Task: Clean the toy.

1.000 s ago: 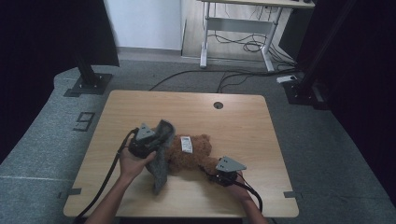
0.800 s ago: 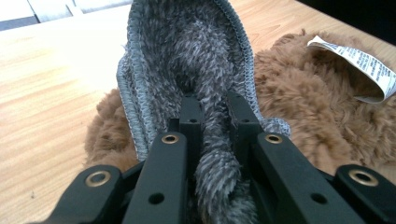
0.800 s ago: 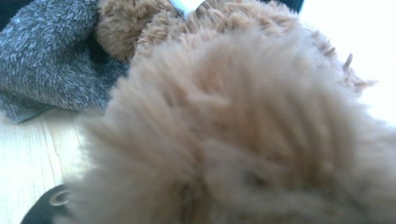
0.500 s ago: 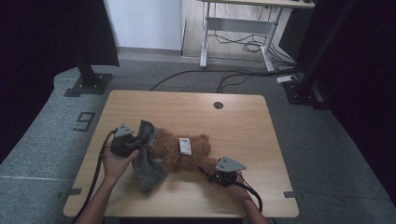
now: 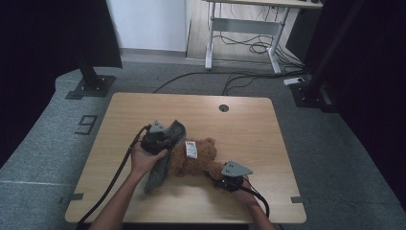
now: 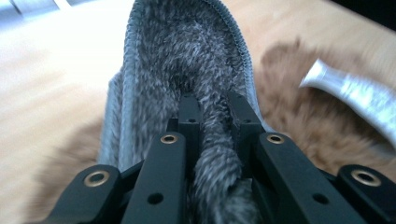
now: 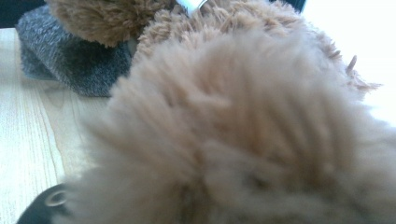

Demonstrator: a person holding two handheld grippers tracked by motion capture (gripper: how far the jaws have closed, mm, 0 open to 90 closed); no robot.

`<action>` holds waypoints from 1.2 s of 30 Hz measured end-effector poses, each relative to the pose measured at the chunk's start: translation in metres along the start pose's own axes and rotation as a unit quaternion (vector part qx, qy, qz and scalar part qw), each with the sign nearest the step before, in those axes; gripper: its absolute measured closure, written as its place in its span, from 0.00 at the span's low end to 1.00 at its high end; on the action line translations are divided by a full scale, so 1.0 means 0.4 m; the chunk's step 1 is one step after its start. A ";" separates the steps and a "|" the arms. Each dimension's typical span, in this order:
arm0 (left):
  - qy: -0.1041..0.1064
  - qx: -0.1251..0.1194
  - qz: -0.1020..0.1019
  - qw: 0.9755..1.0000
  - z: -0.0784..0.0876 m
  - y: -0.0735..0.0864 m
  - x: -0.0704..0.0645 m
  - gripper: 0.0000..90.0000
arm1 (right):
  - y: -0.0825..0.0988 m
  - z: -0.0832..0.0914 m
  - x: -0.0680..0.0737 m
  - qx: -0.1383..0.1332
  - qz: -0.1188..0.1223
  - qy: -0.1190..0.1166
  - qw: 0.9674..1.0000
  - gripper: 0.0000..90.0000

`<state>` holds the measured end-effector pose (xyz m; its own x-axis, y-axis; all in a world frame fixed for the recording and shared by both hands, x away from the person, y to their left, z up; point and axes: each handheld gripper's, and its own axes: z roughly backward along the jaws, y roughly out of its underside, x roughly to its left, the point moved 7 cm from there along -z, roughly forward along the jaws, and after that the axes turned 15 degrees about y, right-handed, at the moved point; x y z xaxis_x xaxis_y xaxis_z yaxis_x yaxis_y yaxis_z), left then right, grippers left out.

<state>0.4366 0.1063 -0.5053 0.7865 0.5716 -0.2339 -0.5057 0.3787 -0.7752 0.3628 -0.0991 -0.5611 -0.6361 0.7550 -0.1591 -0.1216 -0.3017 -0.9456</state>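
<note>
Grey knitted fabric piece (image 6: 187, 70), fleecy on its inner face with a stitched ribbed rim, stands up between the left gripper (image 6: 212, 105)'s black fingers (image 6: 189, 109), which are nearly closed and pinch a fold of its pile. Beyond those fingertips the cloth rises in a rounded arch; below the left hand (image 5: 143, 160) it drapes down onto the light wooden table (image 5: 268, 129). Just right of the fingers lies the brown shaggy plush bear (image 5: 194, 160), soft and long-haired, with a white sewn-in label (image 5: 191, 149) on its back. The right gripper (image 5: 225, 179) sits at the bear's lower end, its fingers buried in the fur; its jaws have just been opening a little, the plush between them, apparently held.
</note>
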 end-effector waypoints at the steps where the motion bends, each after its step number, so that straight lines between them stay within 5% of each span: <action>1: -0.003 -0.004 -0.002 1.000 -0.004 0.012 0.000 0.87 | 0.000 0.000 0.002 0.000 0.002 -0.001 1.000 0.64; 6: 0.000 -0.036 -0.004 0.999 0.007 0.050 -0.006 0.88 | -0.005 0.004 0.013 -0.001 0.017 0.006 1.000 0.55; 9: -0.002 -0.050 -0.006 0.999 0.012 0.065 -0.010 0.89 | -0.014 0.012 0.017 -0.001 0.013 -0.004 1.000 0.36; 15: -0.009 -0.057 -0.014 0.998 0.017 0.076 -0.020 0.89 | -0.075 0.060 0.014 -0.009 -0.085 -0.065 0.994 0.20; 21: -0.007 -0.059 -0.016 0.998 0.024 0.087 -0.031 0.89 | -0.131 0.077 -0.032 -0.018 -0.134 -0.060 0.989 0.20; 24: -0.008 -0.061 -0.018 0.998 0.028 0.093 -0.037 0.89 | -0.140 0.053 -0.048 0.019 -0.129 -0.035 0.991 0.19; 27: -0.006 -0.064 -0.018 0.998 0.034 0.100 -0.042 0.89 | -0.117 0.007 -0.028 0.074 -0.109 -0.014 0.991 0.16; 36: 0.005 -0.065 -0.019 0.998 0.051 0.118 -0.052 0.89 | -0.054 -0.068 0.049 0.157 -0.100 -0.001 0.983 0.00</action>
<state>0.3891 0.1272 -0.5252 0.8077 0.5516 -0.2081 -0.4256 0.3014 -0.8532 0.3738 -0.0619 -0.5515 -0.5775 0.8161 0.0221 -0.4730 -0.3124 -0.8238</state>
